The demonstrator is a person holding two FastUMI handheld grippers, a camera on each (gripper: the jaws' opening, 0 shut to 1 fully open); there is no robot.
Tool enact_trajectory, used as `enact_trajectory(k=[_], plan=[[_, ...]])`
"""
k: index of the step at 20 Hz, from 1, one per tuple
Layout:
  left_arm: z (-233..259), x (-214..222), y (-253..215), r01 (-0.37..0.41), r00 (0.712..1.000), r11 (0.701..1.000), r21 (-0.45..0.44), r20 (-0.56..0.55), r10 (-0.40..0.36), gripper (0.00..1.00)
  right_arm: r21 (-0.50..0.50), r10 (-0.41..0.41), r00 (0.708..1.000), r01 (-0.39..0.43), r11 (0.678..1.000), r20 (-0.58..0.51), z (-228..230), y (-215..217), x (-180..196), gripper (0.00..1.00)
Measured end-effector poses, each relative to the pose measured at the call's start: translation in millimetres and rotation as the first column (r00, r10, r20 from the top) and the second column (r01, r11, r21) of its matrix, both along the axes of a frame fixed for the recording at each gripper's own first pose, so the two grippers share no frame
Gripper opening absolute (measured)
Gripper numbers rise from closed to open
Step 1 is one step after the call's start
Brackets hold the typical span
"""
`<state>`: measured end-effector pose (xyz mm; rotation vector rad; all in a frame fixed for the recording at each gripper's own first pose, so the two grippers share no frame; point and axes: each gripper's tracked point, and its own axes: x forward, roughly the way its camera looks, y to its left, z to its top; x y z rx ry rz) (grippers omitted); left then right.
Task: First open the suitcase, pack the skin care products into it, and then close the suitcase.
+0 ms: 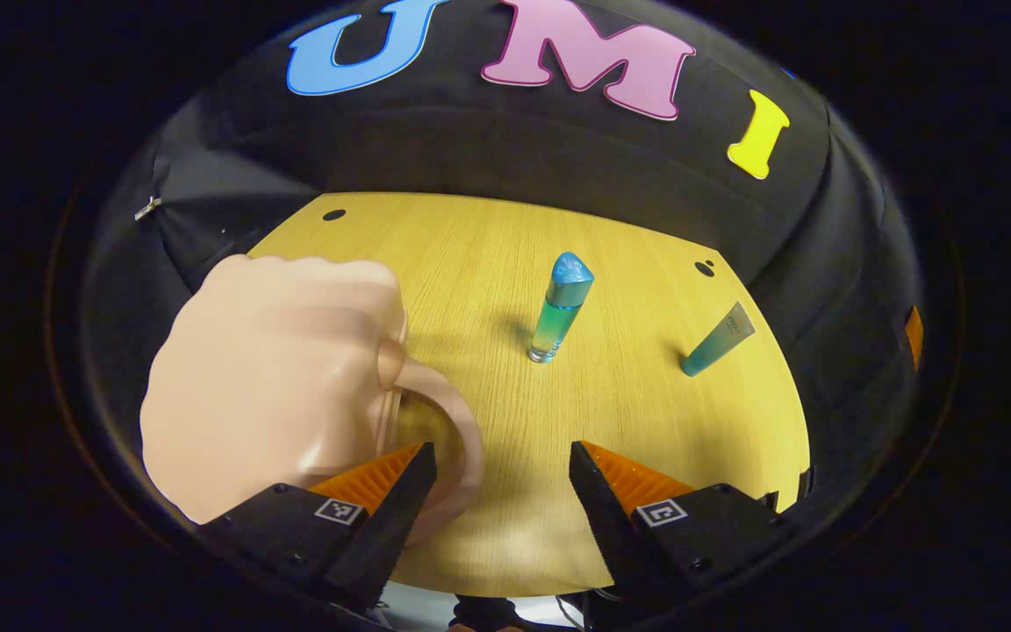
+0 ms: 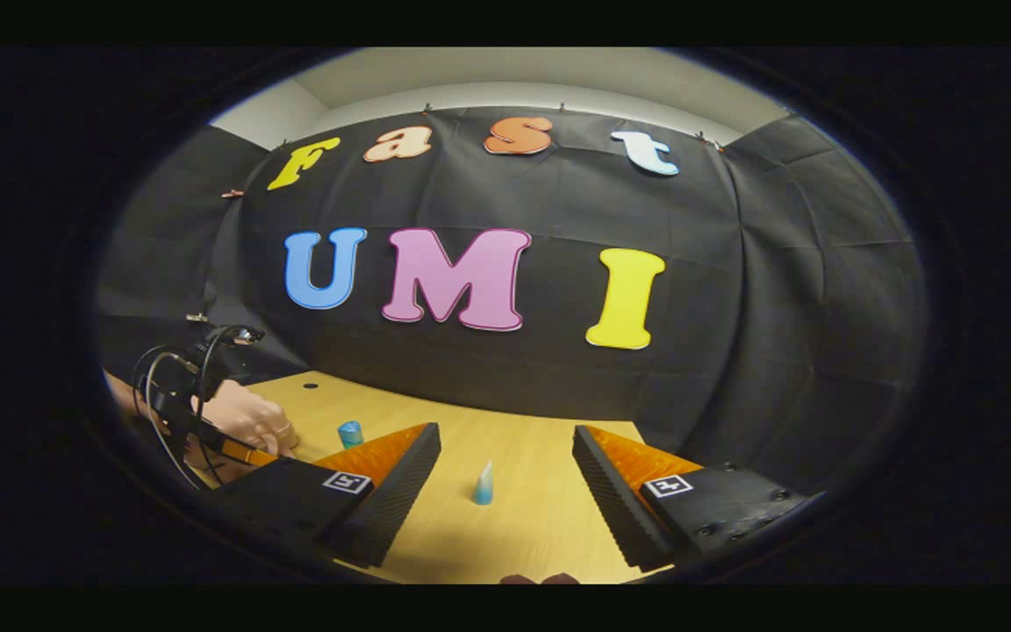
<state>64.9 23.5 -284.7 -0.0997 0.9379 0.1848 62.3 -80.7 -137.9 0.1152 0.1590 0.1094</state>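
Left tongs (image 1: 501, 491) gape wide, perhaps brushing the pink suitcase (image 1: 295, 386); right tongs (image 2: 505, 478) wide, empty.

Showing a yellow wood grain with fine pale streaks across the table (image 1: 470, 263), two small black dots sitting near its rim at 11 and 1 o'clock in the left gripper view. Glowing pale peach at 9 o'clock there, the suitcase (image 1: 268, 386) and its curved handle; fading from blue cap to teal-green to clear base at centre, the bottle (image 1: 560, 307); shading from teal foot to grey top at 3 o'clock, the tube (image 1: 718, 340). Appearing teal-to-white at 6 o'clock in the right gripper view, the same tube (image 2: 483, 484), with the bottle's blue cap (image 2: 349, 434) at 8 o'clock.
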Motion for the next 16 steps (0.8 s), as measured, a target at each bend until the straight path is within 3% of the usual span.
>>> enact_trajectory(k=[3, 6, 9, 13, 15, 16], plan=[[-10.0, 7.0, 14.9, 0.021, 0.999, 0.997, 0.076, -0.032, -0.018, 0.97, -0.004, -0.021, 1.0, 0.021, 1.0, -0.016, -4.1, -12.5, 6.8, 0.96], [-21.8, 10.2, 11.5, 0.058, 0.996, 0.995, 0.081, -0.065, -0.052, 0.92, -0.002, -0.024, 0.999, 0.024, 1.0, -0.025, -6.8, -13.5, 10.6, 0.98], [-35.4, 7.3, 15.9, 0.03, 0.995, 0.997, 0.069, -0.101, -0.023, 0.47, -0.012, -0.007, 0.999, 0.006, 1.0, -0.037, -10.6, -8.3, 12.7, 0.96], [-47.7, 3.5, 14.6, 0.035, 0.991, 0.999, 0.025, -0.127, -0.032, 0.39, -0.019, 0.017, 0.999, -0.018, 1.0, -0.041, -10.1, -0.2, 13.9, 0.96], [-47.0, 3.3, 13.7, 0.066, 0.989, 0.998, 0.02, -0.131, -0.063, 0.22, -0.018, 0.02, 0.999, -0.021, 1.0, -0.045, -11.2, 1.8, 13.9, 0.96], [-46.0, 3.4, 13.9, 0.09, 0.987, 0.996, 0.021, -0.133, -0.087, 0.2, -0.017, 0.02, 0.999, -0.021, 1.0, -0.046, -11.0, 2.1, 14.0, 0.96]])
